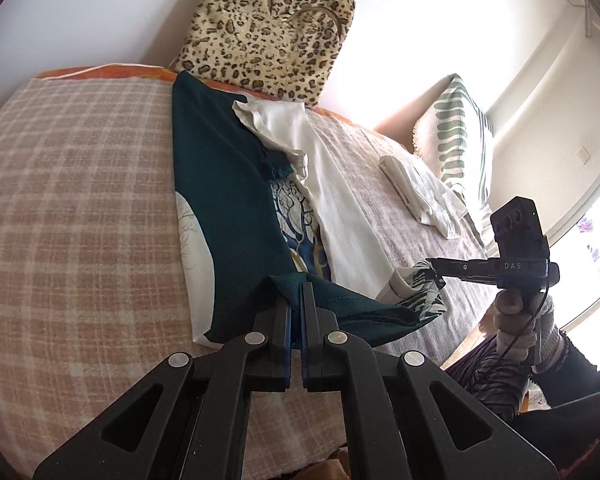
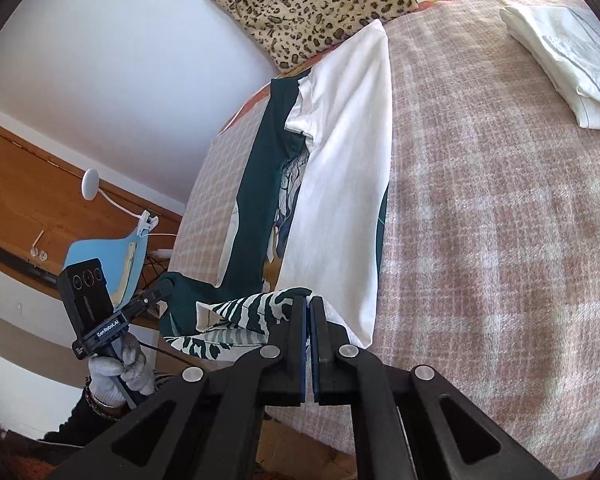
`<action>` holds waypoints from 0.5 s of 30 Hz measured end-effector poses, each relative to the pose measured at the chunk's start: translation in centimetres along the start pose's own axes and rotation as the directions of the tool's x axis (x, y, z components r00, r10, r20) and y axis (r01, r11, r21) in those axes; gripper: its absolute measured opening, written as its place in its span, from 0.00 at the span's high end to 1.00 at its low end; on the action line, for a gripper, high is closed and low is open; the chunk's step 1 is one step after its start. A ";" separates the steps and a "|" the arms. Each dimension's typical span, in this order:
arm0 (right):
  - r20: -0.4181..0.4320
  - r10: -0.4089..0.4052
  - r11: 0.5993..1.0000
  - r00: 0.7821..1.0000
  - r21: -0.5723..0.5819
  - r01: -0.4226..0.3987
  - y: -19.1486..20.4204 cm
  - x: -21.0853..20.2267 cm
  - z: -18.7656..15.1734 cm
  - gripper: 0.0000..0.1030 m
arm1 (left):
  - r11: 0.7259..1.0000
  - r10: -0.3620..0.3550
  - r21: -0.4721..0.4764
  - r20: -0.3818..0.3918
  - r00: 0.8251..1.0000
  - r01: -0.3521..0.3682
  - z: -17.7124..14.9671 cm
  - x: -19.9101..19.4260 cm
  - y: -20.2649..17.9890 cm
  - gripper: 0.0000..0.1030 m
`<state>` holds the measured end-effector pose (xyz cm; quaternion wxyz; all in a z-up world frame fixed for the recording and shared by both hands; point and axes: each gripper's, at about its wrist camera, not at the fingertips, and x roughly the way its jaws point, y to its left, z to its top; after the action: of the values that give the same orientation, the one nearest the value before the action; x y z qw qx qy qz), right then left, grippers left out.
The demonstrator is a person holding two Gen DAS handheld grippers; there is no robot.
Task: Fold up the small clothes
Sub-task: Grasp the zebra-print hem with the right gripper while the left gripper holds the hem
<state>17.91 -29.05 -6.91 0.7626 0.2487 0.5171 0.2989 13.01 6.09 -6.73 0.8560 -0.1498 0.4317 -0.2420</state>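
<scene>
A dark green and white printed t-shirt [image 1: 228, 208] lies lengthwise on the checked bed cover [image 1: 80, 200], both side panels folded in over a tree print. My left gripper [image 1: 296, 292] is shut on the green near hem corner. My right gripper [image 2: 310, 305] is shut on the other near hem corner, where a green-and-white leaf print shows. Both corners are lifted a little off the bed. The right gripper also shows in the left wrist view [image 1: 432, 270], and the left gripper in the right wrist view [image 2: 166, 286]. In the right wrist view the shirt [image 2: 340, 168] runs away toward the wall.
A leopard-print cushion [image 1: 268, 32] leans on the wall beyond the shirt. A folded white garment [image 1: 416, 188] lies to the right on the bed, seen also in the right wrist view [image 2: 568, 64]. A striped pillow [image 1: 456, 132] stands further right. A wooden shelf [image 2: 28, 200] is left of the bed.
</scene>
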 end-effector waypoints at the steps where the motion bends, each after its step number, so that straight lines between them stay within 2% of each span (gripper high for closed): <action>1: 0.001 -0.007 1.000 1.000 0.000 0.007 -0.3 0.1 0.8 1.00 | 1.000 0.005 -0.002 0.003 1.000 -0.005 0.7 0.4 0.3 0.98; 8: -0.007 -0.033 0.999 0.999 0.019 0.033 -1.8 2.4 5.9 1.00 | 0.998 0.055 -0.019 -0.021 0.998 -0.055 3.7 4.1 2.8 0.98; 15: -0.026 -0.059 0.997 0.998 0.049 0.060 -3.5 4.9 8.8 1.00 | 0.995 0.095 -0.023 -0.054 0.994 -0.096 4.8 6.7 4.3 0.98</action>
<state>28.30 -28.57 -9.44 0.7585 0.2481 0.5407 0.2661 21.57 6.24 -10.35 0.8529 -0.1335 0.4638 -0.1990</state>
